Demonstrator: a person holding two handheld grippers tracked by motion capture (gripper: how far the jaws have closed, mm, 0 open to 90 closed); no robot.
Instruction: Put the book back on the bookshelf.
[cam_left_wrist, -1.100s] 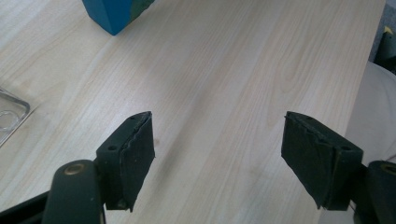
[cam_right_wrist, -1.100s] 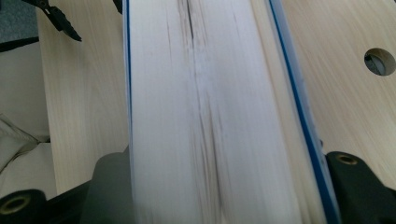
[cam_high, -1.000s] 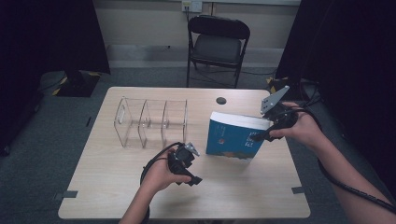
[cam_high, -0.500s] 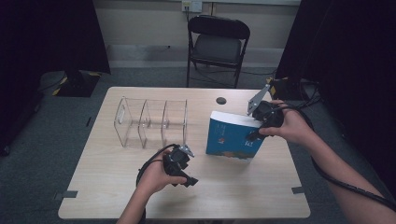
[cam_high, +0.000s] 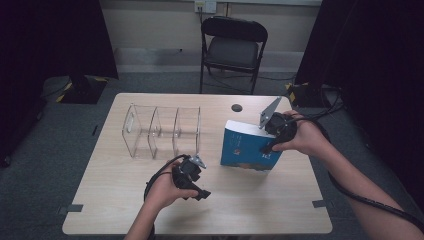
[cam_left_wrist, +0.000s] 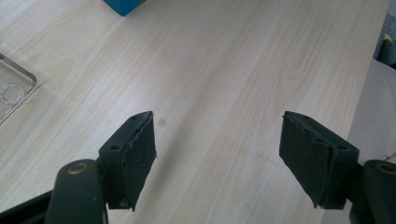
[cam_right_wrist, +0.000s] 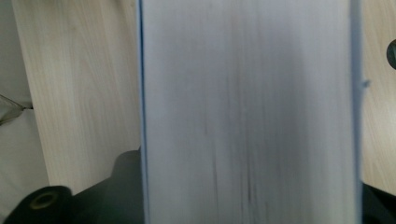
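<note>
My right claw (cam_high: 268, 145) sits at the far right edge of the thick blue-covered book (cam_high: 249, 150), which stands tilted on the pale wooden bench (cam_high: 250, 200). My right hand (cam_high: 300, 137) wraps the claw's body from behind, forearm running back and to my right, and the grey three-cornered plate (cam_high: 270, 111) points up and away. The jaws have just been closing with the book between them. In the right gripper view the book's grey-white page block (cam_right_wrist: 247, 116) runs straight up from between the jaws, its thin blue covers (cam_right_wrist: 140, 93) at either side against the black jaw parts, so I read this claw as clamped across the book's thickness.

My left claw (cam_high: 200, 192) hangs low over the bench, nearer to me than the book and to its left. My left hand (cam_high: 167, 187) grips it with the wrist bent, jaws pointing toward my right. In the left gripper view its two black pads (cam_left_wrist: 140, 154) stand wide apart with bare bench between them, holding nothing. A corner of the book lies far ahead of the jaws, and an edge of the clear acrylic divider rack (cam_high: 162, 131) lies off to one side.
</note>
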